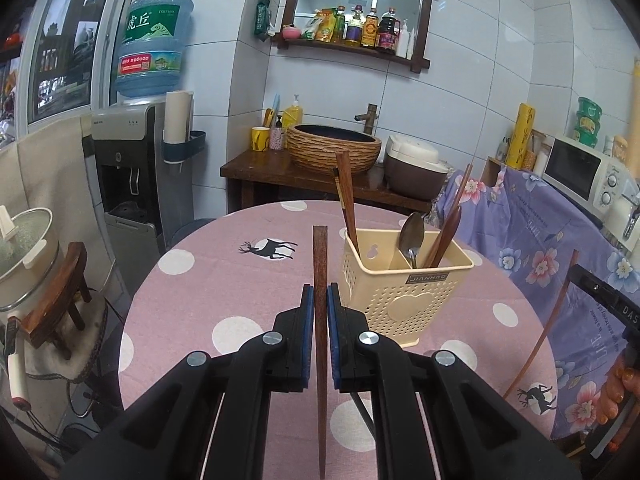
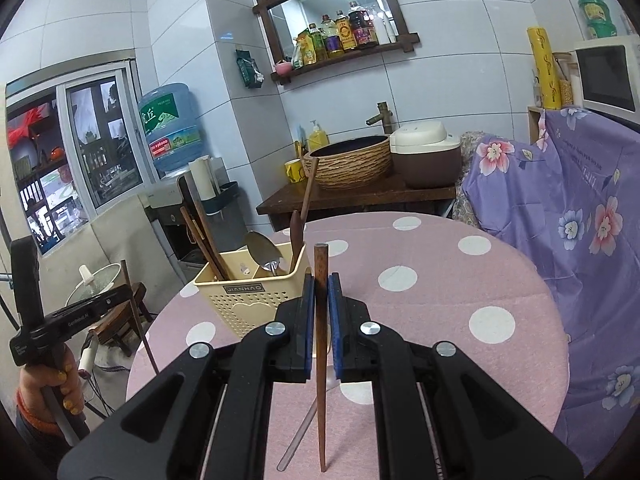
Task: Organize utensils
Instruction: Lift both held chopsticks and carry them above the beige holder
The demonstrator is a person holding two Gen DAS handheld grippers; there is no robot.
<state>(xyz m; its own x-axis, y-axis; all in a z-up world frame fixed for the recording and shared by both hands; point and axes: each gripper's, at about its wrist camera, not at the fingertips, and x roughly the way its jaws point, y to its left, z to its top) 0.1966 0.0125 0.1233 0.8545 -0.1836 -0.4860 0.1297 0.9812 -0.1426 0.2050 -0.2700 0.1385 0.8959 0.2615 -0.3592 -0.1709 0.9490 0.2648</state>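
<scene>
My left gripper (image 1: 320, 292) is shut on a brown wooden chopstick (image 1: 320, 256) that stands upright between its blue pads, above the pink dotted tablecloth (image 1: 224, 280). Just right of it stands a cream perforated utensil holder (image 1: 404, 292) with chopsticks (image 1: 346, 200), a metal spoon (image 1: 412, 236) and a wooden spoon inside. My right gripper (image 2: 321, 280) is shut on a second brown chopstick (image 2: 321, 360), also upright, with the holder (image 2: 248, 296) to its left. The right gripper's chopstick (image 1: 560, 308) also shows at the edge of the left wrist view.
A thin pale rod (image 2: 302, 432) lies on the cloth under the right gripper. Behind the table are a wooden stand with a woven basin (image 1: 334, 148) and a rice cooker (image 1: 416, 168). A water dispenser (image 1: 132, 168) stands left; purple floral cloth (image 2: 580, 220) covers furniture right.
</scene>
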